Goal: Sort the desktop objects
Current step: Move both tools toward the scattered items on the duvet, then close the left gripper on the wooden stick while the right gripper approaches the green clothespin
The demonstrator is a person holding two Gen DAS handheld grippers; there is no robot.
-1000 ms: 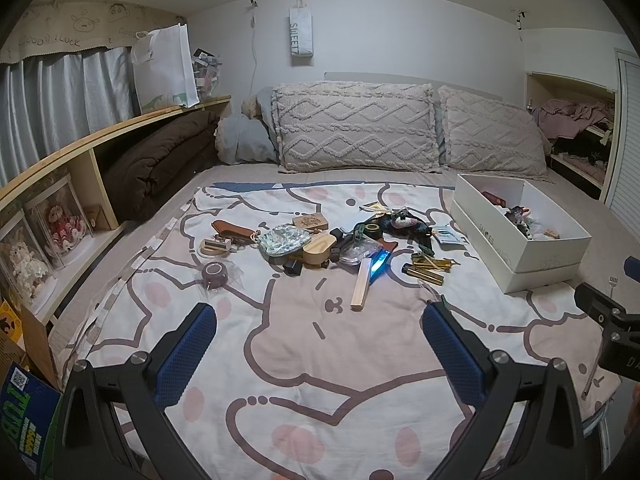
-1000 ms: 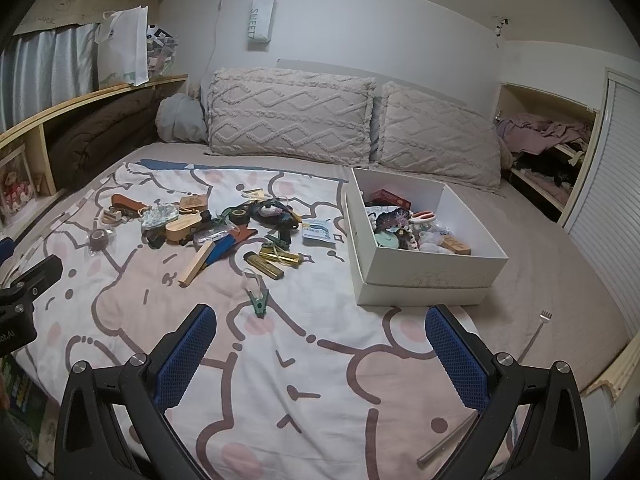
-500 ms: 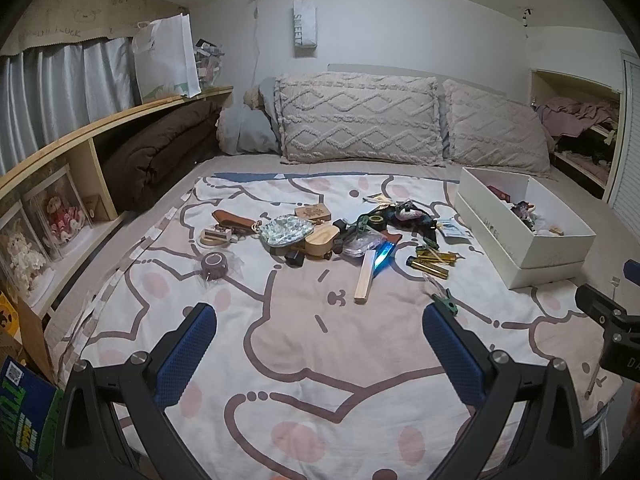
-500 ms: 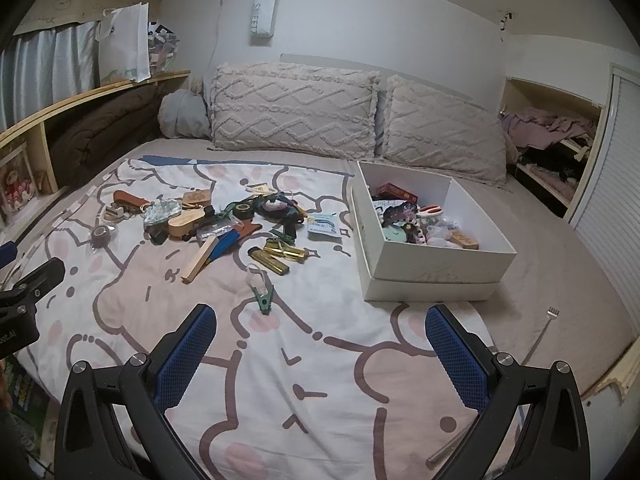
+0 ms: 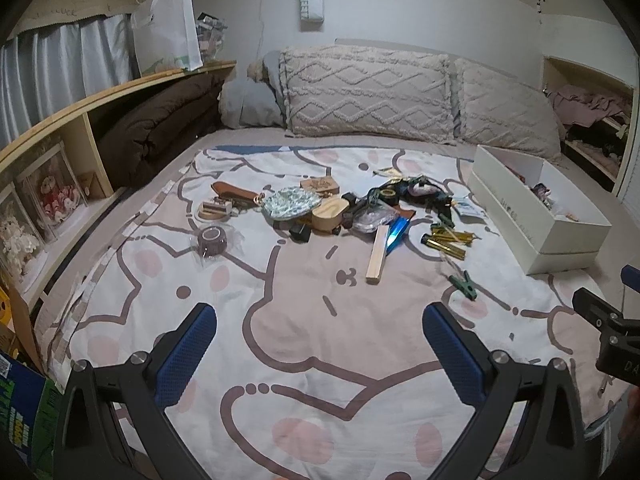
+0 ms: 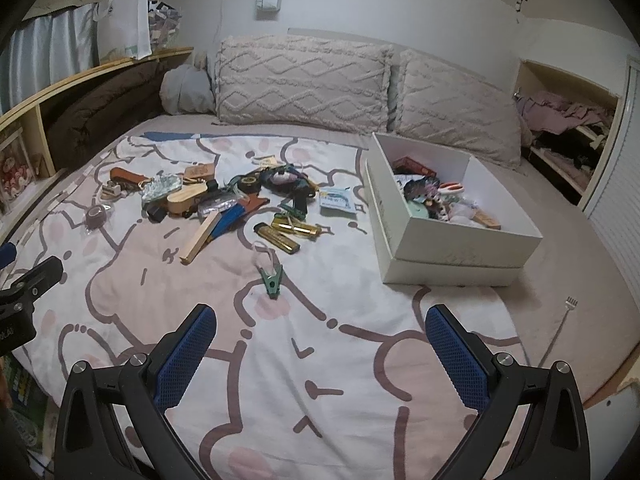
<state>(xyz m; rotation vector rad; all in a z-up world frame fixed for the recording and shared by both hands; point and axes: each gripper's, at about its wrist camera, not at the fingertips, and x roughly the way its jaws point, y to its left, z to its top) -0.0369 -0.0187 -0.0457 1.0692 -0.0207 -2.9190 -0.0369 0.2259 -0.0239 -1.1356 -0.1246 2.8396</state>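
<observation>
Clutter pile (image 5: 352, 216) lies mid-bedspread, left of the white box (image 6: 448, 236); green clip (image 6: 272, 278) apart, nearer. Both views have edged closer since 0.5 s ago. Left gripper (image 5: 320, 344) and right gripper (image 6: 320, 344) spread wide, empty.

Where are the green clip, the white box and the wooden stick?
green clip (image 6: 272, 280), right wrist view, middle of its body
white box (image 6: 452, 246), right wrist view, near side wall
wooden stick (image 5: 377, 254), left wrist view, mid-length
</observation>
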